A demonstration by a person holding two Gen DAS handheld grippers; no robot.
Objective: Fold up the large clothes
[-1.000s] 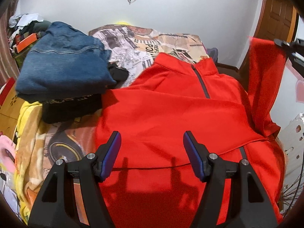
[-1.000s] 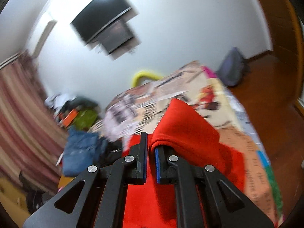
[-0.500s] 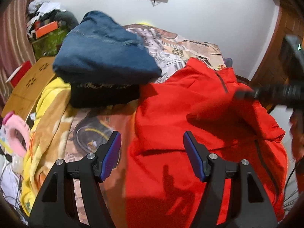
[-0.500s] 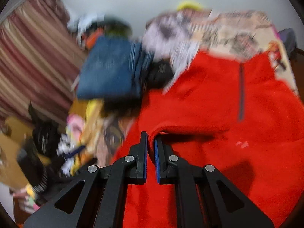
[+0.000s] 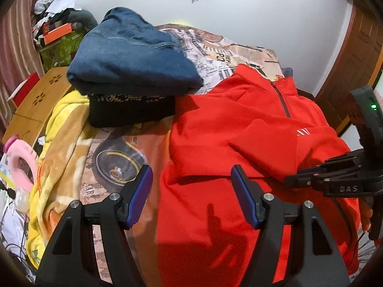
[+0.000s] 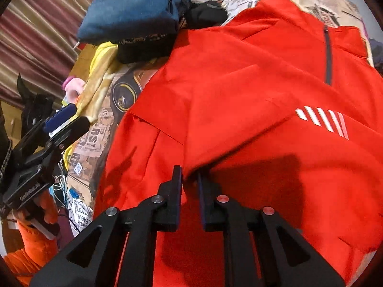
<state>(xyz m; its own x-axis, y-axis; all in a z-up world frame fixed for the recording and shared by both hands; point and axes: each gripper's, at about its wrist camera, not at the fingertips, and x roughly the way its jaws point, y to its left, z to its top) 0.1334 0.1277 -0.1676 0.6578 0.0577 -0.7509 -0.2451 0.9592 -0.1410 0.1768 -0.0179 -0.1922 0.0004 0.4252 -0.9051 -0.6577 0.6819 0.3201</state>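
The right gripper fingers have just been parting, the red jacket sleeve edge lying loosely between them. The left gripper is held spread, empty. The sleeve should be released flat across the jacket on the bed, then smoothed.

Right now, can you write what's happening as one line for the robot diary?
step: fold sleeve | right gripper: jaws just opening, sleeve edge between | left gripper: open, empty | red jacket: on bed
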